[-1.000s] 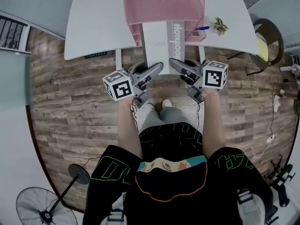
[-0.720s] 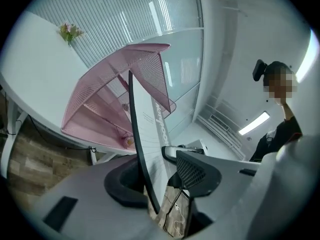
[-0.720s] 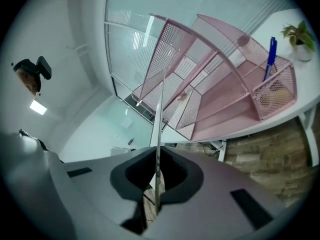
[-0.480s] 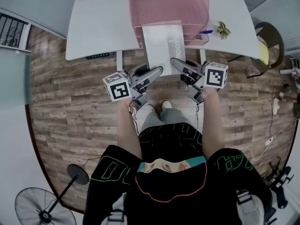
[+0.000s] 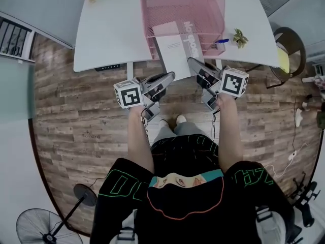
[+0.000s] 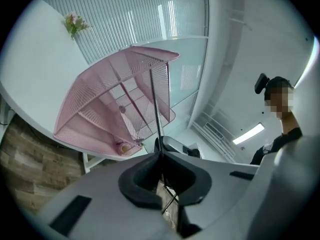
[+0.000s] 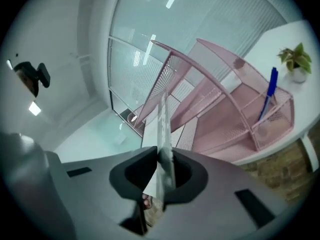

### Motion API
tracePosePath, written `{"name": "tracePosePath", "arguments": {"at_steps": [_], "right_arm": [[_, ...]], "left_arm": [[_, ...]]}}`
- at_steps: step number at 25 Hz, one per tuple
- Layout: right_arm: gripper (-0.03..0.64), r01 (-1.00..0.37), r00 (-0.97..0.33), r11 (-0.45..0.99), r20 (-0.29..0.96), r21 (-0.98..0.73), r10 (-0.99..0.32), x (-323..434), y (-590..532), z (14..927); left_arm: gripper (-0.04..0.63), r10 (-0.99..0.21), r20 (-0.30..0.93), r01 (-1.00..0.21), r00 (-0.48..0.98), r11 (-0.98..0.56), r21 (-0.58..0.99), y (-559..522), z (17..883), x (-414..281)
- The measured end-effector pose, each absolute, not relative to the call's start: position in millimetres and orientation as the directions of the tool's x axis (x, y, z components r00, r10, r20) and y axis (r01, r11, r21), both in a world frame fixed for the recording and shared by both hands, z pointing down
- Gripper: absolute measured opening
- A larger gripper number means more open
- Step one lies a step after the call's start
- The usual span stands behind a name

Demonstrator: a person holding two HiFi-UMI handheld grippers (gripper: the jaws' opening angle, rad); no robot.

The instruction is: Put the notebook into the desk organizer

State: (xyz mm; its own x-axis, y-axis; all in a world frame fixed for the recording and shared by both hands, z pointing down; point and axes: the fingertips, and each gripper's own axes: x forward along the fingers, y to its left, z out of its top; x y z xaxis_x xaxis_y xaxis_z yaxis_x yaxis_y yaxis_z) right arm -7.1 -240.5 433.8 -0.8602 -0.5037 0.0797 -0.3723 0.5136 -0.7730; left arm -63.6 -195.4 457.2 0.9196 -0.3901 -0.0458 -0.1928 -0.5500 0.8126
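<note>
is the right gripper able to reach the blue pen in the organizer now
Probably not: the right gripper is shut on the notebook, so it has nothing free to grab with. The way looks open; the blue pen stands in a side compartment of the pink organizer, right of the notebook.

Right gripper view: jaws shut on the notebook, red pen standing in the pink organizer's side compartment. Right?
Not quite. The pen is blue, not red; the right gripper view shows it. The rest stands: the right gripper is shut on the notebook, and the pen stands in the pink organizer's side compartment.
</note>
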Motion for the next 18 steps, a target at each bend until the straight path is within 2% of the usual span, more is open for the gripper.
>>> {"name": "tracePosePath", "arguments": {"at_steps": [5,8,11,18], "right_arm": [[0.08,-0.613,-0.77,0.588,0.233,-0.527,-0.594,7.6,-253.2,436.7],[0.123,-0.689,-0.723,0.61,0.313,-0.393,-0.615,12.7,-254.0,437.6],[0.176,-0.719,-0.694,0.624,0.366,-0.307,-0.62,19.0,-251.4,440.2],[0.178,-0.703,-0.654,0.701,0.493,-0.118,-0.573,24.4,-239.1,451.6]], "left_arm": [[0.003,-0.413,-0.03,-0.208,0.91,-0.52,0.828,-213.9,455.6,-59.5],[0.004,-0.421,-0.009,-0.221,0.907,-0.496,0.84,-221.6,453.8,-54.4],[0.005,-0.431,-0.006,-0.222,0.903,-0.477,0.85,-229.6,448.9,-53.6],[0.031,-0.468,0.069,-0.302,0.881,-0.444,0.844,-252.1,447.5,-56.9]]}}
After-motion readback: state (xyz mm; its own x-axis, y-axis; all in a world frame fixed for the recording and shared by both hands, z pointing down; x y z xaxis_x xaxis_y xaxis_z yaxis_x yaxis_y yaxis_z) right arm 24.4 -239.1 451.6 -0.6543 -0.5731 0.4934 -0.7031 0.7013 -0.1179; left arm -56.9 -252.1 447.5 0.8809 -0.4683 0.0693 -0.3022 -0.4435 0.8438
